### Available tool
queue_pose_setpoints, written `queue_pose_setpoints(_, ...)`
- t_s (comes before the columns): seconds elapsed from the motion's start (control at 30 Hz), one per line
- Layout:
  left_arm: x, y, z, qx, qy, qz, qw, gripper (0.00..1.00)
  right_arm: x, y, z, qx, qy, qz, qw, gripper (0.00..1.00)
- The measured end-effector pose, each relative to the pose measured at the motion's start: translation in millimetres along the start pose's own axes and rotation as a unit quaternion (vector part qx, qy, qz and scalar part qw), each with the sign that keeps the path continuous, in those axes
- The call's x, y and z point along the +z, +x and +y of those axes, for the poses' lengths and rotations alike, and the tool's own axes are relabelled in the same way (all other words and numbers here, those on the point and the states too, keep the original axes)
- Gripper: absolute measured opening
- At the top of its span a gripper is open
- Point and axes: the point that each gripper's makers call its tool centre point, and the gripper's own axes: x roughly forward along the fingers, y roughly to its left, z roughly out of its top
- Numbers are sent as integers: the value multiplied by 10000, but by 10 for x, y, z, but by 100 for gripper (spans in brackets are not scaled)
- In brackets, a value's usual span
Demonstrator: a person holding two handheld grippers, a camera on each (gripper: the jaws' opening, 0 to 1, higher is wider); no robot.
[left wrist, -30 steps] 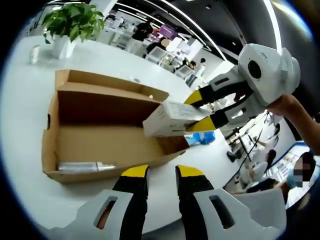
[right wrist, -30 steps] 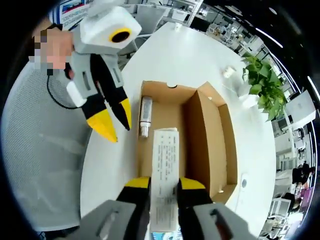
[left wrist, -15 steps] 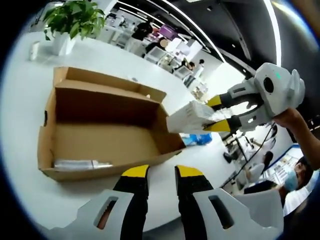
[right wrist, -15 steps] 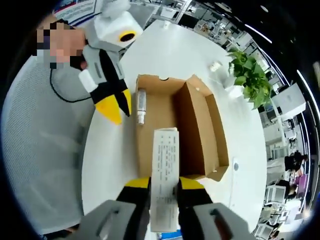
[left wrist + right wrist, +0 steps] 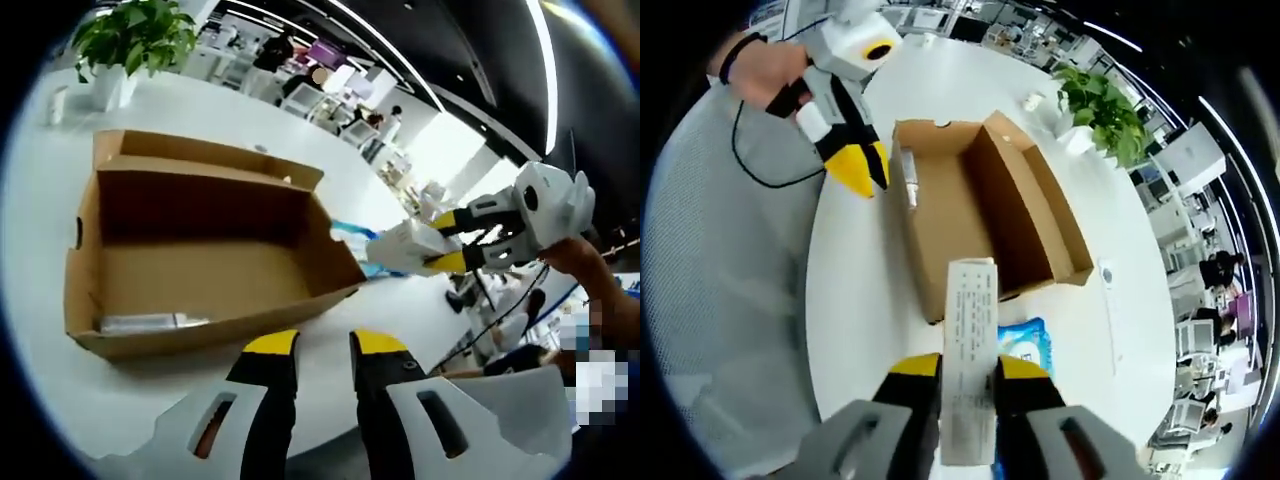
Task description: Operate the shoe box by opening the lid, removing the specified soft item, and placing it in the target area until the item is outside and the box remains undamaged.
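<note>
My right gripper (image 5: pixel 965 375) is clenched on a long white carton with printed text (image 5: pixel 968 360), and I see it held in the air past the open end of the shoe box (image 5: pixel 970 215), above the white table (image 5: pixel 855 300). From the left gripper view, that carton (image 5: pixel 405 245) sits just beyond the shoe box's (image 5: pixel 200 250) near corner, well clear of its walls. My left gripper (image 5: pixel 325 350) hovers just outside the box's long front wall, jaws parted with nothing between them. The box lies open, its lid folded back flat behind it. Inside, a silver tube (image 5: pixel 150 322) lies along the front wall. A blue soft pack (image 5: pixel 1025 345) rests on the table just beside the box's end. A potted plant (image 5: pixel 1095 100) stands on the table beyond the box.
</note>
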Motion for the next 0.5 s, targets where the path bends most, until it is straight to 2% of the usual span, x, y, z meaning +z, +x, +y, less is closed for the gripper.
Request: queue_pose_setpoints(0.5,-32,-2,37,87,-29,59,9999,19,-517,-88,114,-67,505,135,9986,16)
